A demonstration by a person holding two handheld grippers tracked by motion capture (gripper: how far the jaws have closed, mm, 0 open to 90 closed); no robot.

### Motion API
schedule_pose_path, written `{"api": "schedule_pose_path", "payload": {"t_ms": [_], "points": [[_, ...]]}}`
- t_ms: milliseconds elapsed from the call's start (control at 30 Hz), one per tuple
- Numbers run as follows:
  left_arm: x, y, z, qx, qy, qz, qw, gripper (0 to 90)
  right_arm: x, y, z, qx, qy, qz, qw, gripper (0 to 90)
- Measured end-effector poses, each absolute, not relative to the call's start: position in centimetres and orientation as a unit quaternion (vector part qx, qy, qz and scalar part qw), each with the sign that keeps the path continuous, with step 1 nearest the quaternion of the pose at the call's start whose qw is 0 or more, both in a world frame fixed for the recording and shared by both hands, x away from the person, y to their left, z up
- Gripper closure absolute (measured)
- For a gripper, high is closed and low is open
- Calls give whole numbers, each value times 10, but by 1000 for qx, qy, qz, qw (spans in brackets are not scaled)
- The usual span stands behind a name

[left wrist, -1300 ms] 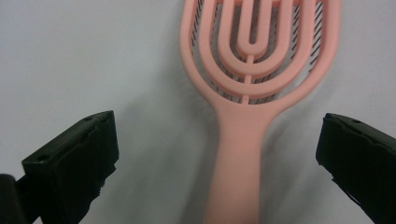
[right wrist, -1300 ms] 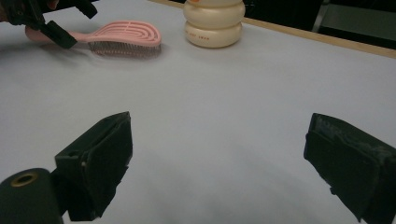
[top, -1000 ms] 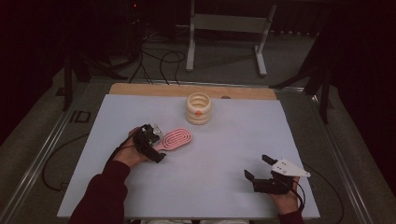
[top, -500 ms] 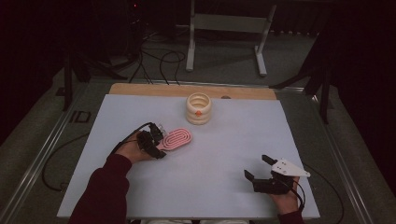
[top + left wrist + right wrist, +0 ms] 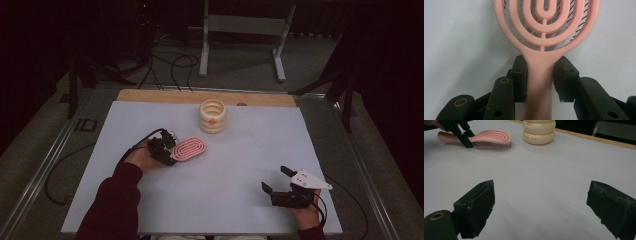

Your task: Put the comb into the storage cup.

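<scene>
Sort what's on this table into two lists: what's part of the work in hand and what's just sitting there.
In the work:
- pink hairbrush, bristles down on the table
- left gripper, jaws shut on the brush's neck

Sitting by:
- cream ribbed holder, at the far edge, apart from the brush
- right gripper, jaws open over bare table

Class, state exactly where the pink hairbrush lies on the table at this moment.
In the high view the pink hairbrush lies left of centre on the white table, its handle between the left gripper jaws, with the cream container just beyond it.
</scene>
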State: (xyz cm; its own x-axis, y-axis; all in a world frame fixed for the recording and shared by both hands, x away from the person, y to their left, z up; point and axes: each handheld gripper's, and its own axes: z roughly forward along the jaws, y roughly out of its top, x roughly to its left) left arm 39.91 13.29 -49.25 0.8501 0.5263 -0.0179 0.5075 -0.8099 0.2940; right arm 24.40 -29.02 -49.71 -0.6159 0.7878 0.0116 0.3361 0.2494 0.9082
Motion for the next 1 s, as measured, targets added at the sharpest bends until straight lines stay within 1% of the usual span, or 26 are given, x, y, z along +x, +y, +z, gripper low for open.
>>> {"api": "schedule_pose_path", "payload": {"t_ms": [167,500,700,1000], "points": [[398,132,-492,951,272,37,141,651,244,-290,-497,372,756,486,232,80],[398,132,-492,950,274,43,143,694,244,-290,-497,372,756,487,231,80],[397,134,-491,948,279,50,145,696,244,-291,-497,373,756,487,230,80],[391,139,-479,941,283,56,176,697,244,-289,-498,374,756,487,229,80]]}}
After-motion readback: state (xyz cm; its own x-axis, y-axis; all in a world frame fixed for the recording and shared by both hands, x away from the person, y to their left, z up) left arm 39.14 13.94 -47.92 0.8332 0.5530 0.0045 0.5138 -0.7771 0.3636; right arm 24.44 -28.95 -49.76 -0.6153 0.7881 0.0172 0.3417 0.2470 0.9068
